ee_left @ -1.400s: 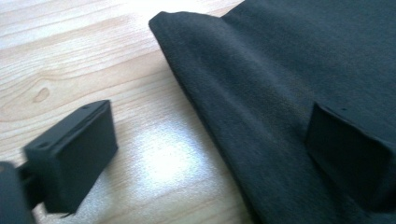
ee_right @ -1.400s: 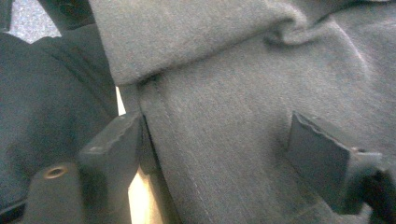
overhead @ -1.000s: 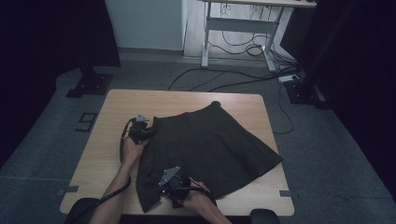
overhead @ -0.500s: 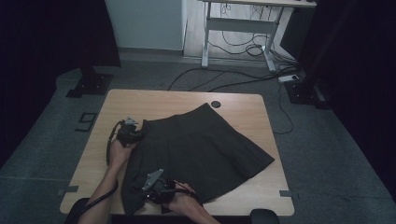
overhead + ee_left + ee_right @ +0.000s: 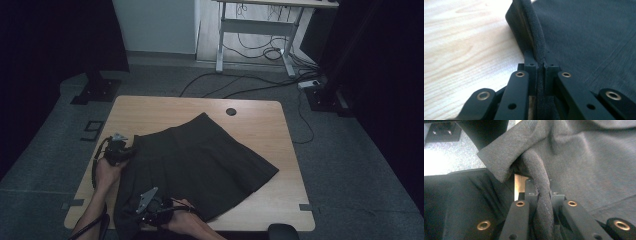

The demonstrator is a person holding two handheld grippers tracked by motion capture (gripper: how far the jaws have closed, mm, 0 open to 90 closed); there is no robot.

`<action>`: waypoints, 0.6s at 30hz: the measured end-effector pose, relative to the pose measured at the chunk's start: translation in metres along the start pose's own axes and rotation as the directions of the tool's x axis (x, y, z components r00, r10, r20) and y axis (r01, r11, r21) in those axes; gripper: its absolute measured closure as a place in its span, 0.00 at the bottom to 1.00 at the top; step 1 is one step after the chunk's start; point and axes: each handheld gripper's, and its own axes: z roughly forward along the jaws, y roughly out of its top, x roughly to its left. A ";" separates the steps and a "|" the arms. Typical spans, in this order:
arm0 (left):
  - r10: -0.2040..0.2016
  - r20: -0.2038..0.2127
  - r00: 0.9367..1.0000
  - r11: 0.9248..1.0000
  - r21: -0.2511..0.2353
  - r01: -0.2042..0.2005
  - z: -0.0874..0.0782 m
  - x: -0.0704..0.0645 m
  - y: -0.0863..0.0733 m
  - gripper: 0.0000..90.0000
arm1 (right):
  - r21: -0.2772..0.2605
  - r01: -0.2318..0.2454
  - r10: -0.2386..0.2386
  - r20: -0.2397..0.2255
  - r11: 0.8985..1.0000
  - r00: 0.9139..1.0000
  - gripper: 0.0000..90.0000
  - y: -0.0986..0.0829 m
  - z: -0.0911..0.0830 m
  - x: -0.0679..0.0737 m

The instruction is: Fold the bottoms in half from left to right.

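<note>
Nearest the person, the right hand-held gripper [image 5: 150, 209] is clenched on a bunched edge of the skirt [image 5: 200, 160] at the surface's [image 5: 280, 135] near edge, where some cloth hangs over the side. Farther up on the left, the left hand-held gripper [image 5: 117, 151] pinches a thick folded edge, probably the waistband. The skirt lies spread across the middle of the surface, its far corner pointing at a round hole [image 5: 231, 111]. The step looks like dragging or straightening the skirt; next, both grips likely need to pull apart evenly and lay the held side flat. The dim high view hides the pleats.
</note>
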 end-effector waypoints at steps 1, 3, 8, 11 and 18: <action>-0.014 0.011 1.000 1.000 -0.021 0.014 -0.003 0.000 0.003 0.94 | -0.011 -0.002 0.002 0.011 1.000 1.000 0.91 -0.001 -0.005 -0.001; -0.028 0.032 0.999 0.998 -0.053 0.029 -0.008 0.000 0.013 0.95 | -0.044 -0.020 0.022 0.033 0.999 0.999 0.91 -0.006 -0.021 -0.004; -0.034 0.087 0.996 0.991 -0.126 0.045 -0.020 -0.009 0.046 0.95 | -0.094 -0.046 0.058 0.126 0.994 0.990 0.91 -0.023 -0.066 -0.015; 0.005 0.094 0.996 0.989 -0.148 0.009 -0.018 -0.025 0.074 0.95 | -0.109 -0.073 0.092 0.178 0.991 0.980 0.91 -0.037 -0.087 -0.022; 0.056 0.107 0.993 0.986 -0.160 -0.039 -0.006 -0.048 0.108 0.95 | -0.150 -0.137 0.172 0.258 0.979 0.951 0.91 -0.068 -0.126 -0.034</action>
